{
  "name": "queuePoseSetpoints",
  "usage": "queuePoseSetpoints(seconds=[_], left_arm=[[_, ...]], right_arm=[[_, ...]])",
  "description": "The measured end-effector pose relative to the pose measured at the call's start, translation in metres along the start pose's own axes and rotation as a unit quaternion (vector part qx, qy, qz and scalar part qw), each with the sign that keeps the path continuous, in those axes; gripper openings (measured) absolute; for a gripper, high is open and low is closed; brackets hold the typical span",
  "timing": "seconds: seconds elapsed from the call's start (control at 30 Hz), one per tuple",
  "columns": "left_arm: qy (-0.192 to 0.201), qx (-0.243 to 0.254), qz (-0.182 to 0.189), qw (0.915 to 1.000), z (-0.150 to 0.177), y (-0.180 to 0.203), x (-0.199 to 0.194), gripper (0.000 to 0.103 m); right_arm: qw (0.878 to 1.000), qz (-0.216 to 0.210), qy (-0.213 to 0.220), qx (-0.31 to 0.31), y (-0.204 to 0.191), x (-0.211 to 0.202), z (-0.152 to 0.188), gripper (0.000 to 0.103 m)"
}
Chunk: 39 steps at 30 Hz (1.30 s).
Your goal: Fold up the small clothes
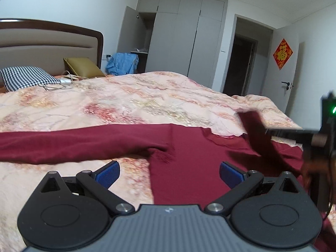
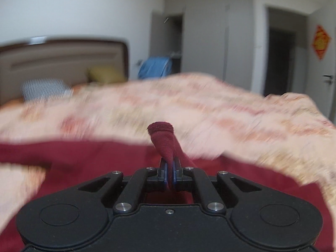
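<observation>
On the floral bedspread (image 1: 130, 100) a dark red garment (image 1: 189, 157) is spread, one long sleeve (image 1: 73, 145) stretched leftward across the bed. The other sleeve's cuff (image 2: 160, 129) is pinched between the closed jaws of the right gripper (image 2: 170, 175) and raised. The left gripper (image 1: 169, 171) is held wide open, empty, over the garment's side edge. Bare bedspread is seen beyond.

Even, soft indoor light fills both views, with no hard glare; the white walls read bright. The left wrist view is mostly sharp, though the lifted red sleeve (image 1: 255, 130) at its right is smeared. The right wrist view is heavily motion-blurred across the bed cover (image 2: 210, 109) and headboard (image 2: 63, 52). Fisheye bending and dark corners mark both views.
</observation>
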<state>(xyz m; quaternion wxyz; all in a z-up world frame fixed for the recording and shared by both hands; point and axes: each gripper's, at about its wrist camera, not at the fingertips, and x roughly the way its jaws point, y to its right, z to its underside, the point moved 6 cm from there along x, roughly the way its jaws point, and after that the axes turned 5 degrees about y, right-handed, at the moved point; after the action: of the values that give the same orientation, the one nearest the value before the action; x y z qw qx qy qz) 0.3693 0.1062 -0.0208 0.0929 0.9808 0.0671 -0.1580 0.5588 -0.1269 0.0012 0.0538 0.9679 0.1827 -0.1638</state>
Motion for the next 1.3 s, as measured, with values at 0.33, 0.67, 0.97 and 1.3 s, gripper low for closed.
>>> queuePoseSetpoints(seconds=[0.33, 0.67, 0.97, 1.3], left_arm=[[-0.016, -0.019, 0.033, 0.9991, -0.001, 0.018, 0.041, 0.103], [-0.014, -0.021, 0.082, 0.9964, 0.004, 0.088, 0.123, 0.103], [-0.087, -0.028, 0.021, 0.9956, 0.038, 0.081, 0.164, 0.103], [-0.080, -0.029, 0.029, 0.9960, 0.055, 0.073, 0.162, 0.103]], right_arm=[[0.991, -0.090, -0.092, 0.028, -0.020, -0.007, 0.051, 0.063], [0.993, 0.020, -0.035, 0.112, 0.117, -0.073, 0.035, 0.102], [0.947, 0.112, -0.016, 0.301, 0.245, -0.053, 0.069, 0.101], [0.913, 0.076, -0.028, 0.400, 0.271, -0.012, 0.091, 0.019]])
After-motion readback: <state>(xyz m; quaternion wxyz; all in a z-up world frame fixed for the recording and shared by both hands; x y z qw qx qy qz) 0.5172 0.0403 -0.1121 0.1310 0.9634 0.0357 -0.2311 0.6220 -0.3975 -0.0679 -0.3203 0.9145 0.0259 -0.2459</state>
